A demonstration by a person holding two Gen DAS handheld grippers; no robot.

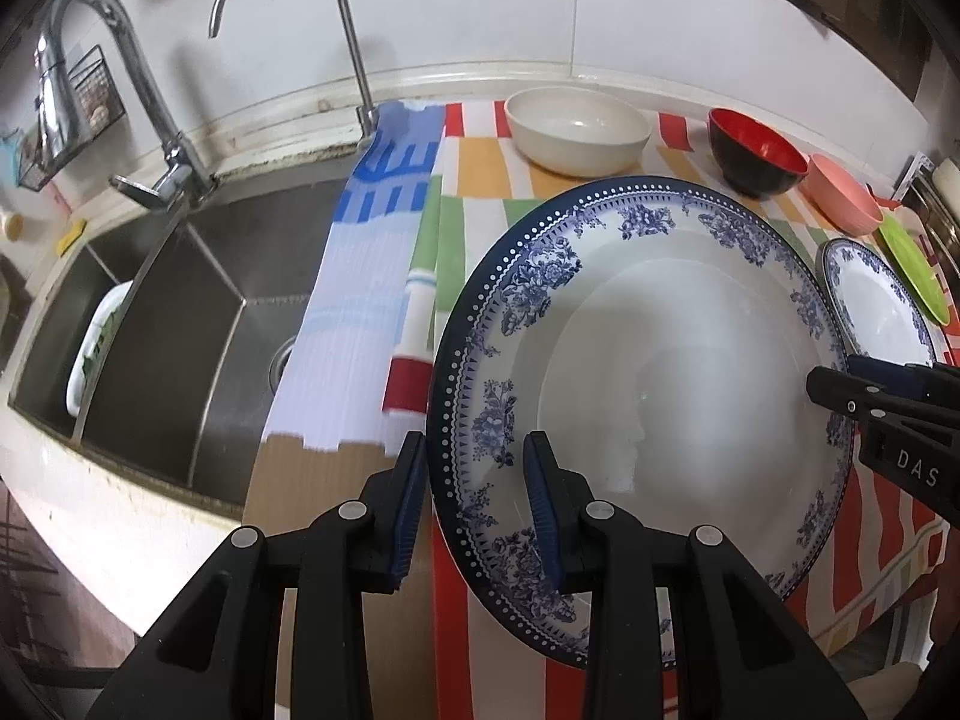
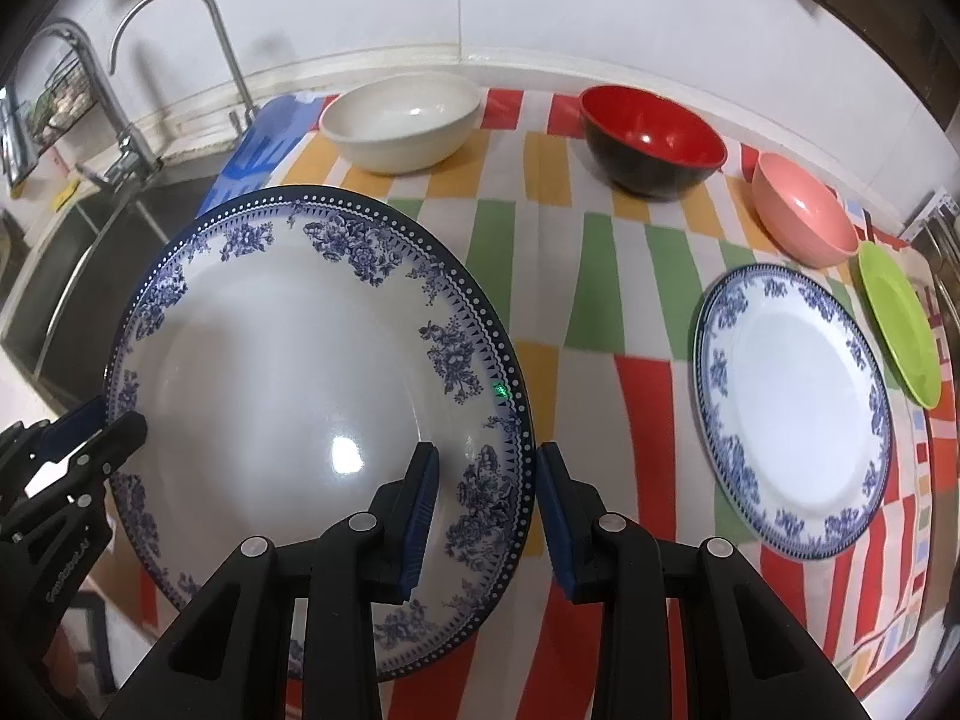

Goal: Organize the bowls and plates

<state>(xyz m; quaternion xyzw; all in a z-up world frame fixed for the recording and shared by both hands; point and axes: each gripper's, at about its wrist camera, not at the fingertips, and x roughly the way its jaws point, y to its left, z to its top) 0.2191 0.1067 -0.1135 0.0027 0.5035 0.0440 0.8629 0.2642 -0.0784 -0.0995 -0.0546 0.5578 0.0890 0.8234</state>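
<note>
A large blue-and-white floral plate lies on the striped cloth. My left gripper is open, its fingers straddling the plate's left rim. My right gripper is open, its fingers straddling the plate's right rim. A smaller blue-and-white plate lies to the right, with a green plate beyond it. A cream bowl, a red-and-black bowl and a pink bowl stand in a row at the back.
A steel sink with two taps lies left of the cloth. A blue-and-white mat hangs over the sink's edge. The tiled wall runs behind the bowls. A metal rack stands at the far right.
</note>
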